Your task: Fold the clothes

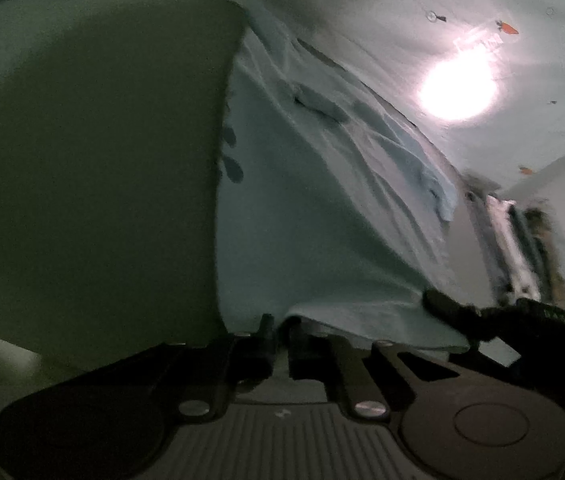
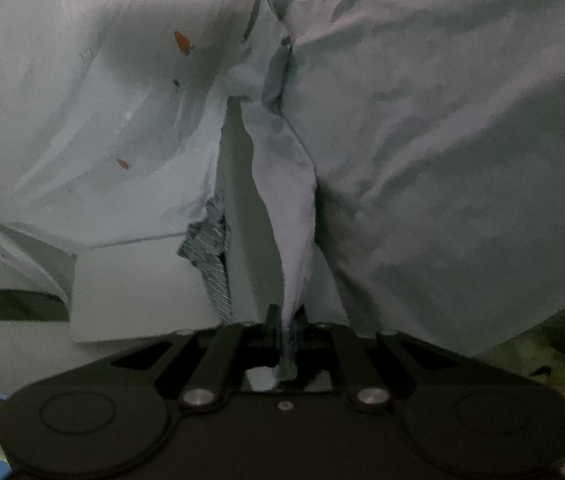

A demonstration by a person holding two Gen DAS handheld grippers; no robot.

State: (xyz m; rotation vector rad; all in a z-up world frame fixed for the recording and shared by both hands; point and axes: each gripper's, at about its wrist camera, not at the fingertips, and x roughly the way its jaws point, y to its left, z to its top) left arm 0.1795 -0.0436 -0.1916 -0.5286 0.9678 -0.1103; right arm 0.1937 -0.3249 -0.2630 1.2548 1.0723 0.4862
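Observation:
A pale blue garment (image 1: pixel 322 208) with dark prints hangs in front of the left wrist camera. Its lower hem drops onto my left gripper (image 1: pixel 280 332), whose fingers stand together on that hem. In the right wrist view the same pale garment (image 2: pixel 442 160) fills the right side. A narrow fold of it (image 2: pixel 294 220) runs straight down into my right gripper (image 2: pixel 284 320), which is shut on it, with cloth showing behind the fingertips. The picture is dim and blurred.
A white sheet with small orange carrot prints (image 1: pixel 402 20) lies behind, lit by a bright spot (image 1: pixel 458 88); it also shows in the right view (image 2: pixel 82 120). A large dull green-grey surface (image 1: pixel 82 160) blocks the left. A dark object (image 1: pixel 522 320) sits at lower right. A grey ribbed piece (image 2: pixel 210 248) adjoins a white panel (image 2: pixel 134 292).

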